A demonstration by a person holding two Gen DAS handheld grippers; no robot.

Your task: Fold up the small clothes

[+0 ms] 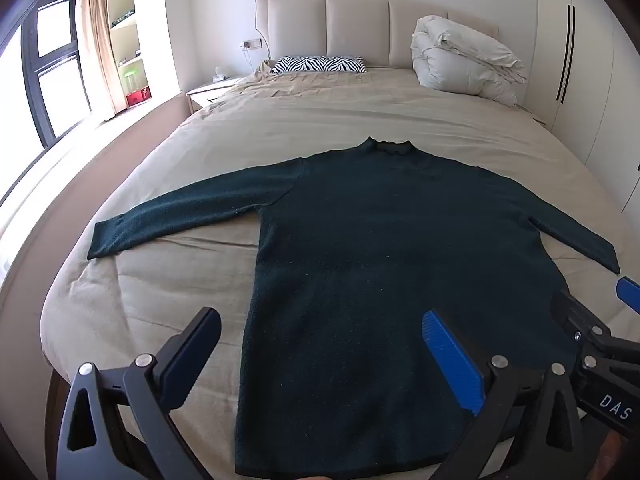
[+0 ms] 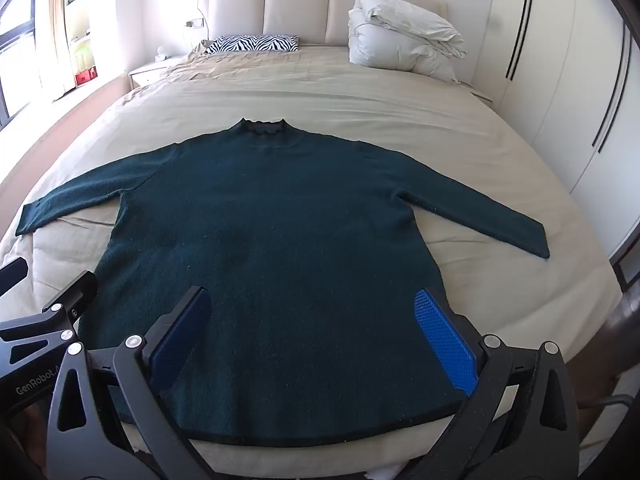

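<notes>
Fingers on both our grippers are spread wide with nothing between them, the left gripper point(image 1: 320, 360) over the sweater's left hem side, the right gripper point(image 2: 312, 344) over its right. Our sweater point(image 2: 272, 240) lies flat on the bed point(image 2: 360, 96), collar far, hem point(image 2: 320, 438) nearest us, sleeves out sideways. We judge each sleeve belongs to the nearer hand.

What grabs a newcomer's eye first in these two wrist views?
The dark green sweater spread flat in the middle of the beige bed, both sleeves out, collar toward the headboard. Next, the left gripper and right gripper low in the foreground over the sweater's hem end, jaws wide open and holding nothing. At the bed's head lie a zebra-print pillow and a bundled white duvet.
</notes>
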